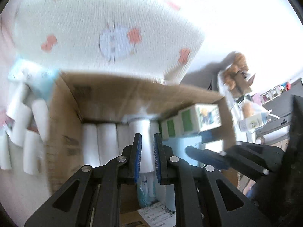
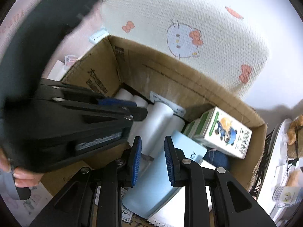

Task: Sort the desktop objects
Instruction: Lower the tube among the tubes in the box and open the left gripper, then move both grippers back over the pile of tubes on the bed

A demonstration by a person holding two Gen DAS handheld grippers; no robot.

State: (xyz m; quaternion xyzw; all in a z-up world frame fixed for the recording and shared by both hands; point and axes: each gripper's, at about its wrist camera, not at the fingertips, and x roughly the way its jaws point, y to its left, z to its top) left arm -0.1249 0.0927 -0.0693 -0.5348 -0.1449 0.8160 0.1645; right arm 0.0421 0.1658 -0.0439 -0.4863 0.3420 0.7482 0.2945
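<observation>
I hold both grippers above an open cardboard box (image 2: 170, 71). Its back wall and left wall rise close around the contents, and the right flap (image 2: 259, 132) leans outward, so the open room lies straight up and toward me.

My left gripper (image 1: 147, 155) has its blue pads drawn near each other with a narrow gap; a white roll (image 1: 145, 132) shows through that gap, but it lies below in the box and I cannot tell that the pads touch it. My right gripper (image 2: 152, 162) pinches a pale blue box (image 2: 157, 181) that leans over the right half of the carton.

Inside I count about four white rolls (image 1: 98, 141) lying side by side against the back wall, blurred at their edges. Two green-and-white cartons (image 2: 223, 134) stand in the right corner, and one dark blue thing (image 2: 217, 156) lies just below them.

Outside the left wall lie several more white rolls (image 1: 20, 121), too smeared to count.
</observation>
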